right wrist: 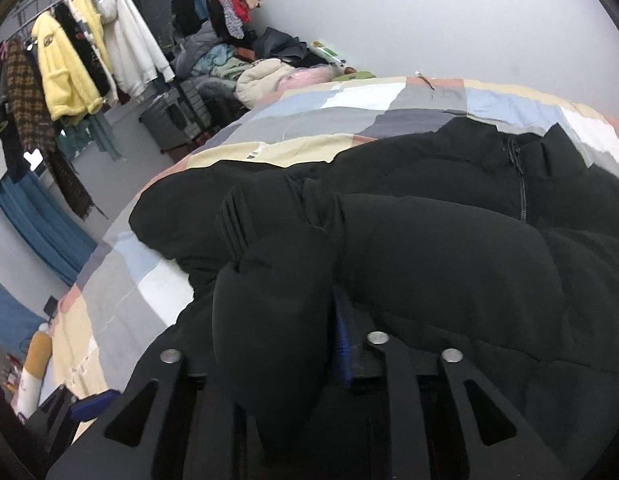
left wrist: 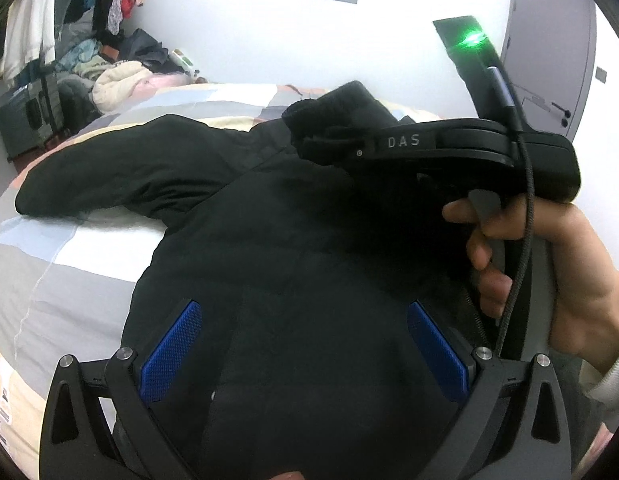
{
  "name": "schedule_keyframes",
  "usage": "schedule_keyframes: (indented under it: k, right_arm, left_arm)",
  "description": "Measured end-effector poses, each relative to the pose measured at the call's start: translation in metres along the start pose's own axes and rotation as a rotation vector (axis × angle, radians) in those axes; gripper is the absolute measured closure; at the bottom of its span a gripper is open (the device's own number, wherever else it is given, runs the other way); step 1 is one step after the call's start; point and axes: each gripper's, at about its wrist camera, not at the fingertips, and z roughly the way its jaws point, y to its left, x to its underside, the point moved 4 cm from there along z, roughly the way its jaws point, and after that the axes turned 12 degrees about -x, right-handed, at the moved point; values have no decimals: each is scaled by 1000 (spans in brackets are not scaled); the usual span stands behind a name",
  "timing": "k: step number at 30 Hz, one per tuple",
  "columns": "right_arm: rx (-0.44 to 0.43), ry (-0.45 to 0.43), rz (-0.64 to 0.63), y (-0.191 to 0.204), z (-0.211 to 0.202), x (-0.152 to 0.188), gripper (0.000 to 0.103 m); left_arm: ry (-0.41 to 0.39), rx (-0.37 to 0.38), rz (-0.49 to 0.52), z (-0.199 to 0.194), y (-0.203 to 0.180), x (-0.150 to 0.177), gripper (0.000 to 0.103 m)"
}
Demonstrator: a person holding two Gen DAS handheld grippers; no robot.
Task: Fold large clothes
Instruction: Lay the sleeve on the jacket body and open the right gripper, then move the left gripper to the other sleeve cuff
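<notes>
On a patchwork-quilted bed (right wrist: 389, 100), the black padded jacket (left wrist: 269, 232) lies spread; right gripper (right wrist: 305, 320) clamps its sleeve cuff (right wrist: 269, 280), left gripper (left wrist: 305, 344) gapes wide above it.

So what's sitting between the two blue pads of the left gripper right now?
Only the black jacket body, lying below the open left gripper, seen in the left wrist view.

The jacket (left wrist: 269, 220) lies on the bed (left wrist: 69, 264), one sleeve (left wrist: 109, 184) stretched out to the left. The left tongs (left wrist: 303, 346) hover over its body; the right tongs (left wrist: 329, 148) are to the right, closed on the other sleeve (right wrist: 277, 300). A clothes pile (right wrist: 245, 68) sits behind the bed, a rack (right wrist: 69, 68) to its left.
</notes>
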Motion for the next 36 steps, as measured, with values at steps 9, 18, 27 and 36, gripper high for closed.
schedule_keyframes:
  k: [9,18,27,36]
  right_arm:
    - [22,-37,-13,18,-60,-4,54]
    - [108,-164,-48,49,-163,-20,54]
    - [205,-238,-98,92,-237,3,54]
    - [250,-307,-100,119,-287,39,54]
  left_arm:
    - [-46,-16,23,-33,-6,-13,0]
    - [-74,-10,14,-86,-17,-21,0]
    - [-136,-6,18,-155,-22,-17,0]
    - [-184,23,-1,-212,-26,-8,0]
